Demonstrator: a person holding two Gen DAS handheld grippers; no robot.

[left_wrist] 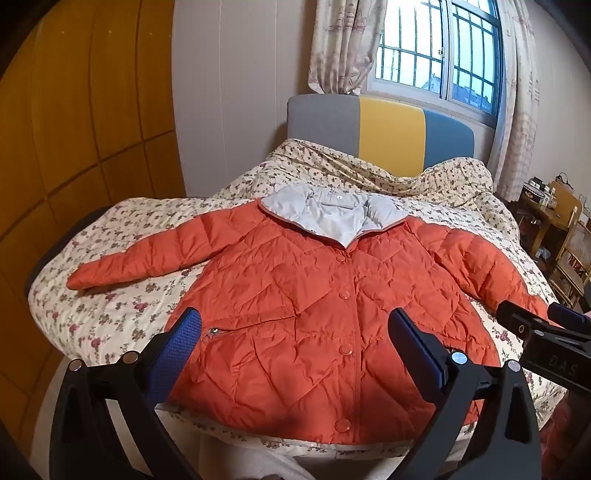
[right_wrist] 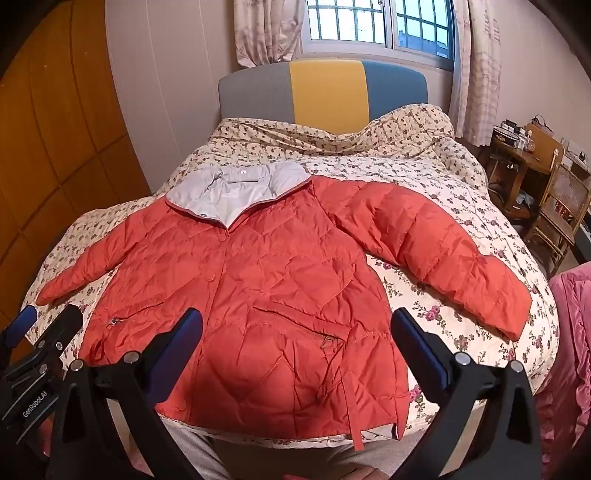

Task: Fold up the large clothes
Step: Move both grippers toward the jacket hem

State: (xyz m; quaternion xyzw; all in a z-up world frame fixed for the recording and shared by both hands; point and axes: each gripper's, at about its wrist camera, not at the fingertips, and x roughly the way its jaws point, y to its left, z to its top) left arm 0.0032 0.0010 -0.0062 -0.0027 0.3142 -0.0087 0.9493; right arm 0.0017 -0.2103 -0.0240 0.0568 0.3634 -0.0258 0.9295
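Observation:
An orange quilted jacket (left_wrist: 303, 306) with a grey lining at the collar lies flat and buttoned on the bed, both sleeves spread out to the sides. In the right wrist view the same jacket (right_wrist: 266, 295) fills the middle, its right sleeve (right_wrist: 443, 251) stretched toward the bed's edge. My left gripper (left_wrist: 295, 332) hovers above the jacket's hem, jaws wide open, nothing between them. My right gripper (right_wrist: 297, 332) also stands open over the hem, holding nothing. Each gripper shows at the edge of the other's view: the right gripper (left_wrist: 546, 314) and the left gripper (right_wrist: 51, 317).
The bed carries a floral quilt (left_wrist: 122, 310), bunched up near a grey, yellow and blue headboard (left_wrist: 388, 133). A wooden wardrobe (left_wrist: 74, 129) stands on the left. A desk and chairs (right_wrist: 546, 192) stand right of the bed. A barred window (right_wrist: 376, 22) with curtains is behind.

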